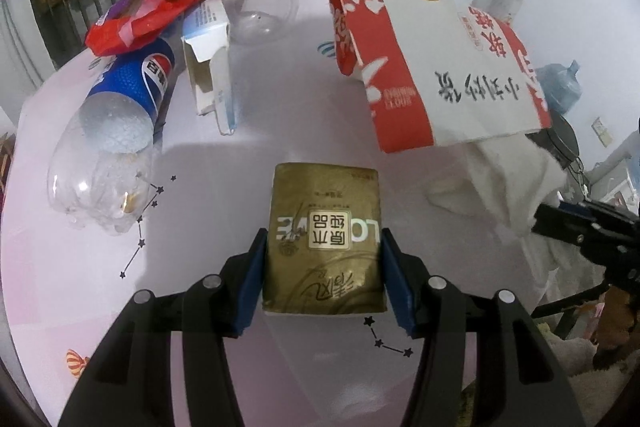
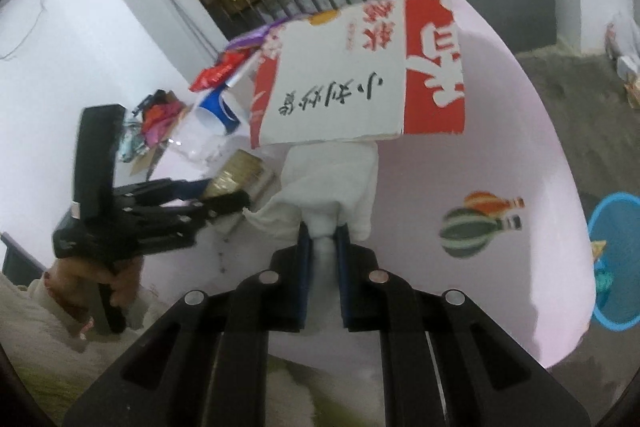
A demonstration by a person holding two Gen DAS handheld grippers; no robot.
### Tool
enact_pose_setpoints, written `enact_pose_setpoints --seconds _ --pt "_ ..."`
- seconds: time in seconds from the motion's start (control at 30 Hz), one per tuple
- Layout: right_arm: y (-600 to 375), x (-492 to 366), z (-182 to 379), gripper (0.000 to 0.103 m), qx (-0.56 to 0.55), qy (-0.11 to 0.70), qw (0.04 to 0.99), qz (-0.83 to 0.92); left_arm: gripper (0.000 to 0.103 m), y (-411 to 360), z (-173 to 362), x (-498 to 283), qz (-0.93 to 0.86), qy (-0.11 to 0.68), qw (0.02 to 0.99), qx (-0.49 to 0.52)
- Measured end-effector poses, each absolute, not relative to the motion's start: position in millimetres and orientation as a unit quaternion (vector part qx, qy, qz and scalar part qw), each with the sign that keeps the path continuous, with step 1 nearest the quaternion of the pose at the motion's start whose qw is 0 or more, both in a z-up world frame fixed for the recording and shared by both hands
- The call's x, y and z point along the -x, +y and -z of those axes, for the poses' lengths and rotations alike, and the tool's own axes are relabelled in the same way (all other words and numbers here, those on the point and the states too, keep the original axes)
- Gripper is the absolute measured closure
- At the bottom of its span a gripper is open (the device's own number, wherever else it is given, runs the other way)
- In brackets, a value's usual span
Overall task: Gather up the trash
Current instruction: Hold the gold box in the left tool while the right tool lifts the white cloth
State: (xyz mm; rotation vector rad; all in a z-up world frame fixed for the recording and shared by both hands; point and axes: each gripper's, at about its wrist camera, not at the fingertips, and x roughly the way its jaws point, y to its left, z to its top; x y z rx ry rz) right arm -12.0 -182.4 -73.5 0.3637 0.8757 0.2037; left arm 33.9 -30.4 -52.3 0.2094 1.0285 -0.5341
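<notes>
The left gripper holds a gold tissue pack between its blue pads, jaws about half open and pressed on the pack's two long sides, the pack's far end jutting ahead of the fingertips over the pink table. The pack looks light and soft, its film wrap slick, so a hold across the middle of the sides, as here, seems safest; a harder squeeze would only crush it. The right gripper has its jaws nearly closed on a bunched neck of a white tissue, which fans out ahead of the tips and runs under a red-and-white paper bag. Whether the bag is attached to the tissue or merely resting on it cannot be told. The tissue is limp and weak and could tear if the bag drags on it; the bag is light, stiff-creased paper, better taken by an edge. Ahead and left of the left gripper lie a cola bottle, an open carton and a clear cup, all light and easily dented. A blue bin sits off the table to the right of the right gripper, probably where things go.
</notes>
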Motion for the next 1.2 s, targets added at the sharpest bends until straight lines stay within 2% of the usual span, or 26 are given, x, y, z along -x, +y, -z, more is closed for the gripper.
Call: enact_pose_setpoints --seconds 0.13,0.27,0.4,0.53,0.8,1.07,1.2 --pt "-182.9 14.1 79.0 0.091 -0.176 0.436 0.876 -0.103 0.05 -36.2 50.4 -33.6 0.249 0.494 0.828 -0.091" --pt "-183.4 15.1 79.4 0.084 -0.178 0.439 0.874 -0.106 0.05 -41.5 48.7 -32.4 0.255 0.508 0.818 -0.087" --pt "-186.9 17.0 71.9 0.067 -0.177 0.421 0.883 -0.105 0.049 -49.3 45.8 -27.2 0.267 0.518 0.808 -0.088" --pt "-187.1 15.6 65.7 0.051 -0.171 0.411 0.89 -0.098 0.04 -51.2 40.9 -25.2 0.273 0.507 0.813 -0.085" --pt "-179.3 4.6 68.1 0.038 -0.16 0.413 0.893 -0.079 0.033 -49.2 43.9 -29.2 0.287 0.491 0.818 -0.087" --pt "-177.3 -13.1 78.7 0.039 -0.172 0.426 0.885 -0.068 0.033 -50.1 58.7 -28.2 0.277 0.483 0.823 -0.111" --pt "-175.5 -18.1 84.9 0.058 -0.176 0.441 0.877 -0.068 0.033 -49.4 61.4 -30.2 0.275 0.479 0.826 -0.113"
